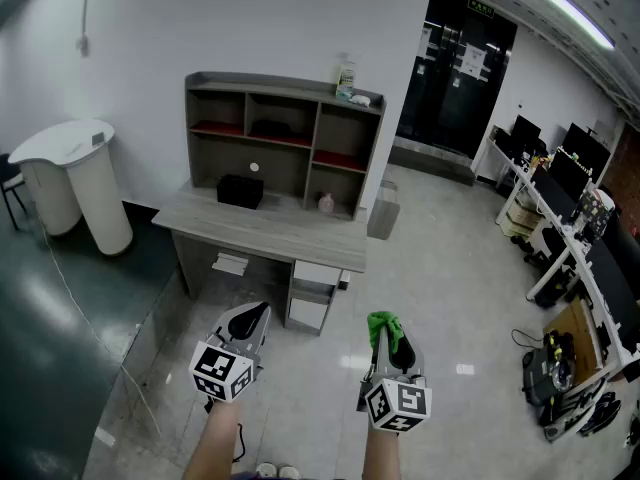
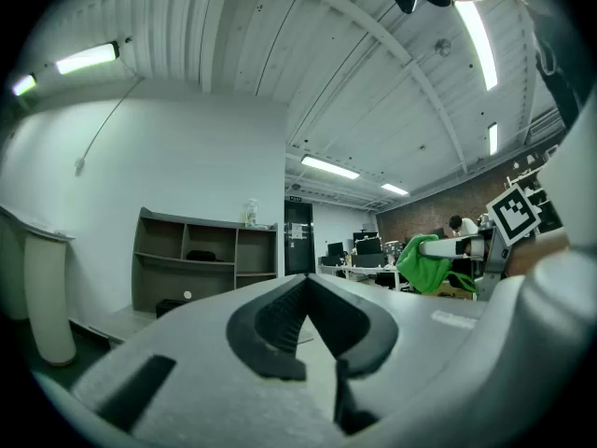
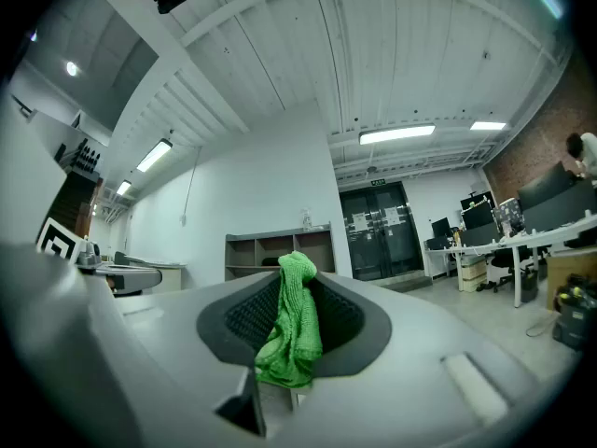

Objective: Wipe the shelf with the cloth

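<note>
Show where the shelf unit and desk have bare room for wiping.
Shelf top, bare left of the bottle. Desktop, free along its front edge; tighter at the back by the black box and small pink item.

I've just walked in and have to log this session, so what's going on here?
A person stands back from a grey desk with a shelf on it, holding a hand-held gripper in each hand. The right hand-held gripper is shut on a green cloth. The left hand-held gripper is shut with nothing between its jaws. Neither is at the shelf, so wiping has not begun.
</note>
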`<action>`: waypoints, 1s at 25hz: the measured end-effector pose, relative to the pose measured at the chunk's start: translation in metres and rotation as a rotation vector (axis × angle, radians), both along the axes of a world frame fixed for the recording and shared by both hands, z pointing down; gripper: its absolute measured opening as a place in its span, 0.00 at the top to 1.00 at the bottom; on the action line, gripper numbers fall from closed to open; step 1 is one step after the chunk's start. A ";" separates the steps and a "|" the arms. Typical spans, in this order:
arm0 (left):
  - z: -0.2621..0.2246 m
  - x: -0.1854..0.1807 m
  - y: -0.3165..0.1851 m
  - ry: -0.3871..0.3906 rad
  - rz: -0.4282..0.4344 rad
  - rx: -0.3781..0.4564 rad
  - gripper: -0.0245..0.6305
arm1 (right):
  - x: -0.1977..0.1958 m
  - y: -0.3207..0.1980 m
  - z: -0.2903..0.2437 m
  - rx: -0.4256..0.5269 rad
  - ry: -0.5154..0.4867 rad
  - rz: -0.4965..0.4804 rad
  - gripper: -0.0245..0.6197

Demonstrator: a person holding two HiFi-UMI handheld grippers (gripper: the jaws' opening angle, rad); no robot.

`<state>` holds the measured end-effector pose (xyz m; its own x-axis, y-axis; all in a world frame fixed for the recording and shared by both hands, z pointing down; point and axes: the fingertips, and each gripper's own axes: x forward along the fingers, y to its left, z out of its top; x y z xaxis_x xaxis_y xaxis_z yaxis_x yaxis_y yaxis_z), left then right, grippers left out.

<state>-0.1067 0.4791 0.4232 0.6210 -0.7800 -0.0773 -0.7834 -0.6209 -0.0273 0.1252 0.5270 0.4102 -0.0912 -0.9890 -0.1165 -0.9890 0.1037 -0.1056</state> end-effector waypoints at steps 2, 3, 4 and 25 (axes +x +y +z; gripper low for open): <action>0.001 0.002 -0.001 -0.001 0.002 -0.002 0.96 | 0.002 -0.001 0.000 -0.003 -0.004 0.001 0.80; 0.002 0.002 -0.002 -0.001 0.004 -0.004 0.96 | 0.002 -0.002 0.001 -0.004 -0.004 0.001 0.80; 0.003 0.003 -0.004 -0.002 0.005 -0.007 0.96 | 0.002 -0.004 0.001 -0.005 -0.004 0.001 0.80; 0.035 -0.026 -0.098 0.004 0.020 -0.048 0.96 | -0.025 -0.095 0.019 -0.010 0.018 0.010 0.79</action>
